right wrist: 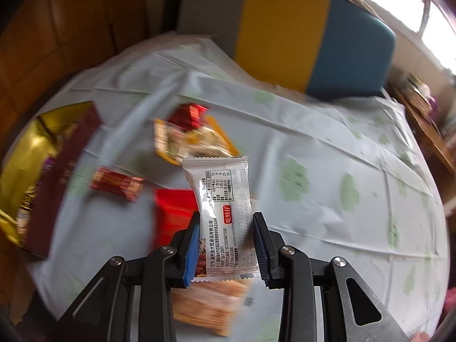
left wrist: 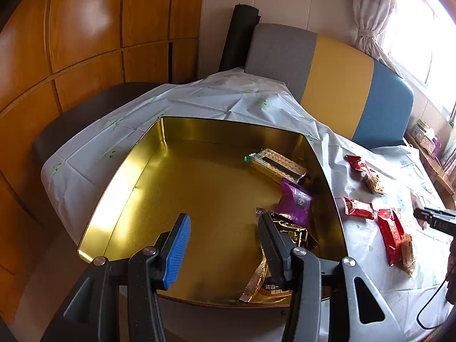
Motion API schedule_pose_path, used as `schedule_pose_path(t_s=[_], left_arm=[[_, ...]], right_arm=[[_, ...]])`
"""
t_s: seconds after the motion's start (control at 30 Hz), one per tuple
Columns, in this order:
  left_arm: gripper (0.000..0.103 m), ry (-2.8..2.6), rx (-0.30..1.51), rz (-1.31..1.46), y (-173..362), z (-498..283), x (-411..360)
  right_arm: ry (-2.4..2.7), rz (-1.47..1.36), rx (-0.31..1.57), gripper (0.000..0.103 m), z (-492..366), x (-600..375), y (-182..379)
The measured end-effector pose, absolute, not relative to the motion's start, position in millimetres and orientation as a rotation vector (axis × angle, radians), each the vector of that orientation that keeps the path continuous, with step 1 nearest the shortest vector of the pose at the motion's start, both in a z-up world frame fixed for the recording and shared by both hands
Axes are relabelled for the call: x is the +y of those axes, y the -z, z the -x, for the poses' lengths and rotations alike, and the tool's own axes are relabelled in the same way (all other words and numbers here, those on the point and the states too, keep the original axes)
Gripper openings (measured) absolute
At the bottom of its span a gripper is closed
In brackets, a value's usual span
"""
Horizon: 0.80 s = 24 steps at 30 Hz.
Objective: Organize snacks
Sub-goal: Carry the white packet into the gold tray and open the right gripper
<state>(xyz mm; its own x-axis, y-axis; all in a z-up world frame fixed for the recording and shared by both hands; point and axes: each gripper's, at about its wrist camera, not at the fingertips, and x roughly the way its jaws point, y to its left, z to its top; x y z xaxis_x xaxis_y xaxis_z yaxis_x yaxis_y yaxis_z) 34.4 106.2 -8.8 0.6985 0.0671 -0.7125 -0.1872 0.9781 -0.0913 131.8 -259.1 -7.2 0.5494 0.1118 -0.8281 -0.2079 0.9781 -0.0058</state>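
An open gold tin stands on the white tablecloth. Inside it lie a cracker pack, a purple packet and a brown-gold packet. My left gripper hovers open over the tin with nothing between its fingers. My right gripper is shut on a silver snack packet, held upright above the table. Below it lie red packets, a clear orange-edged packet and a cracker pack. The tin sits to the right gripper's left.
More red packets lie on the cloth right of the tin. A chair back in grey, yellow and blue stands behind the table. Wooden cabinet doors fill the left. A window is at the far right.
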Motion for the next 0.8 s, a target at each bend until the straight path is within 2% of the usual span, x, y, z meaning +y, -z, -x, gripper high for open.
schedule_pose_path(t_s=[0.37, 0.57, 0.67, 0.7, 0.73, 0.8], left_arm=[[0.050, -0.186, 0.770, 0.200, 9.3, -28.8, 127.5], [0.050, -0.214, 0.775, 0.224, 14.0, -25.6, 142.5], [0.050, -0.217, 0.781, 0.233, 16.6, -23.6, 146.8], [0.050, -0.222, 0.782, 0.234, 17.7, -22.8, 148.8], [0.050, -0.224, 0.783, 0.237, 18.4, -22.4, 150.2], [0.050, -0.228, 0.787, 0.249, 20.1, -22.3, 153.6]], right_arm=[[-0.607, 0.110, 0.921, 0.035, -130.0, -67.3, -24.5], [-0.614, 0.131, 0.998, 0.036, -156.9, 6.0, 4.2], [-0.569, 0.152, 1.044, 0.038, -164.6, 22.8, 23.4], [-0.553, 0.163, 1.059, 0.040, -166.7, 25.5, 30.5], [-0.549, 0.167, 1.066, 0.047, -166.6, 25.0, 34.1], [-0.544, 0.162, 1.057, 0.049, -163.6, 23.7, 36.1]])
